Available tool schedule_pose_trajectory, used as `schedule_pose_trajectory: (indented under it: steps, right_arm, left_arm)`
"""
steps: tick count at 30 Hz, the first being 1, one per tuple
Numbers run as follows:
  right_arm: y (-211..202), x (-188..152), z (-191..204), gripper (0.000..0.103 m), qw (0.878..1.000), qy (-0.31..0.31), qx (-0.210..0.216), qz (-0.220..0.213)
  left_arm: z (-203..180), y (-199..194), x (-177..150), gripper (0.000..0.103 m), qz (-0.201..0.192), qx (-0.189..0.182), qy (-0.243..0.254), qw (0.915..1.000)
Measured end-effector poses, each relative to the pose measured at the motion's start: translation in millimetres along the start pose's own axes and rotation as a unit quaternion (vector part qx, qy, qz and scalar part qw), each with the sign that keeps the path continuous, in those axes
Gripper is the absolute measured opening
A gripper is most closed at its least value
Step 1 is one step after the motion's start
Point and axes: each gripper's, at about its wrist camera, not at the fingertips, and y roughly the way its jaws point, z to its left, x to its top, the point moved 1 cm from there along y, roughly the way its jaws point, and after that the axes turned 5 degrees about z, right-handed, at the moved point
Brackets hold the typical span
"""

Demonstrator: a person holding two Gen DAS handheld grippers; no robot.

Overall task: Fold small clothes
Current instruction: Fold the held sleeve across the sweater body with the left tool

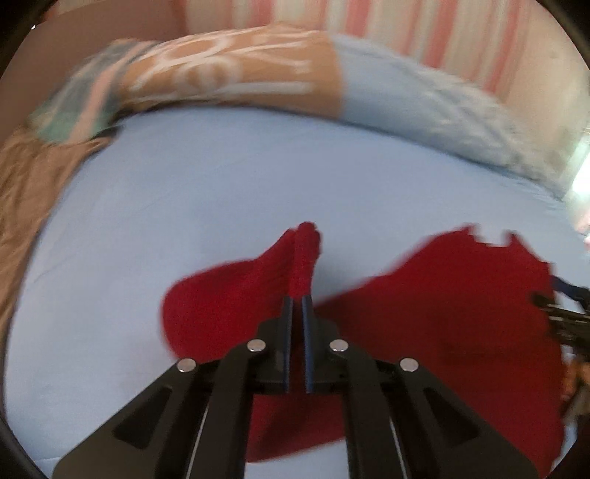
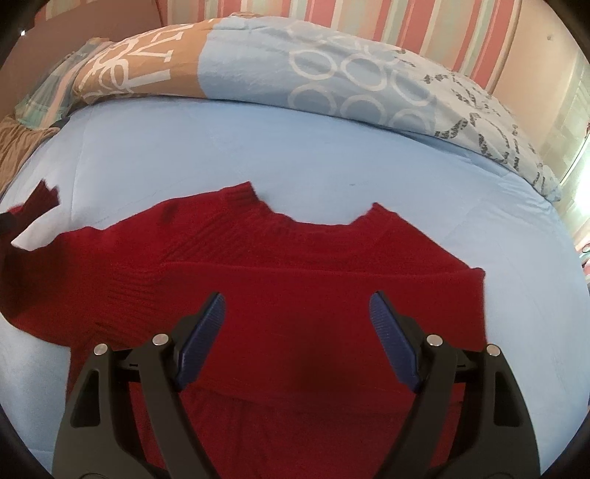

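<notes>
Jaws, left gripper [image 1: 298, 300]: closed on the cuff end of a sleeve [image 1: 298, 258] of the red knit sweater [image 2: 295, 294]; cloth bunched between the pads and standing up past the tips toward 12 o'clock. That view is blurred.

Jaws, right gripper [image 2: 297, 313]: spread wide, holding nothing, poised above the sweater's body.

Item: red knit sweater, small, ribbed. Lies flat on the bed [image 2: 221, 147], on a pale blue sheet, neckline toward 12 o'clock in the right wrist view. One sleeve already lies folded across the chest, its cuff at 3 o'clock. The other sleeve runs off toward 9 o'clock, where the left gripper has it.

Handling, judged: light, soft, limp; thick knit that will not crease sharply and will sag and stretch if hung from one point. Not slippery, not fragile; ribbing gives the pads good purchase. Best held at firm edges: cuff, shoulder seam, hem corners. A pinch in the middle of the body would likely gather only the top layer.

Surroundings: patterned duvet [image 2: 332, 73], tan and blue, heaped along the far side of the bed from 10 to 2 o'clock; striped wall [image 2: 368, 22] behind.

Containers: none in view.
</notes>
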Motion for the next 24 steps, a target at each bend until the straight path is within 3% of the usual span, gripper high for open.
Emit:
schedule_pose_trajectory:
  steps: [2, 5, 9, 11, 12, 13, 15, 19, 21, 24]
  right_arm:
    - [-2, -2, -8, 0.081, 1.000, 0.005, -0.004, 0.000]
    - [-1, -7, -18, 0.081, 1.000, 0.012, -0.009, 0.004]
    - [1, -12, -26, 0.081, 1.000, 0.016, -0.011, 0.008]
    - [2, -13, -28, 0.081, 1.000, 0.015, -0.011, 0.008]
    - [2, -13, -28, 0.081, 1.000, 0.014, -0.011, 0.007]
    - [3, -14, -29, 0.081, 1.000, 0.014, -0.011, 0.008]
    - [6, -15, -29, 0.081, 1.000, 0.017, -0.010, 0.012]
    - [8, -15, -27, 0.081, 1.000, 0.021, -0.006, 0.013]
    - [8, -14, -25, 0.081, 1.000, 0.019, -0.003, 0.012]
    - [8, -13, -24, 0.081, 1.000, 0.016, -0.002, 0.010]
  left_arm:
    - [-34, -3, 1, 0.005, -0.001, -0.035, 0.033, 0.9988]
    - [-71, 9, -7, 0.005, 0.011, -0.060, 0.070, 0.9957]
    - [-82, 43, -26, 0.009, 0.064, -0.048, 0.084, 0.9933]
    - [-79, 46, -33, 0.029, 0.068, -0.025, 0.090, 0.9933]
    - [-77, 42, -37, 0.058, 0.061, -0.003, 0.094, 0.9937]
    - [-77, 36, -38, 0.074, 0.044, 0.015, 0.098, 0.9941]
    - [-77, 28, -35, 0.075, 0.025, 0.014, 0.108, 0.9938]
    - [-83, 42, -25, 0.075, 0.035, -0.017, 0.124, 0.9914]
    - [-101, 52, -26, 0.075, 0.049, -0.025, 0.162, 0.9853]
    - [-122, 76, -34, 0.074, 0.076, -0.003, 0.219, 0.9729]
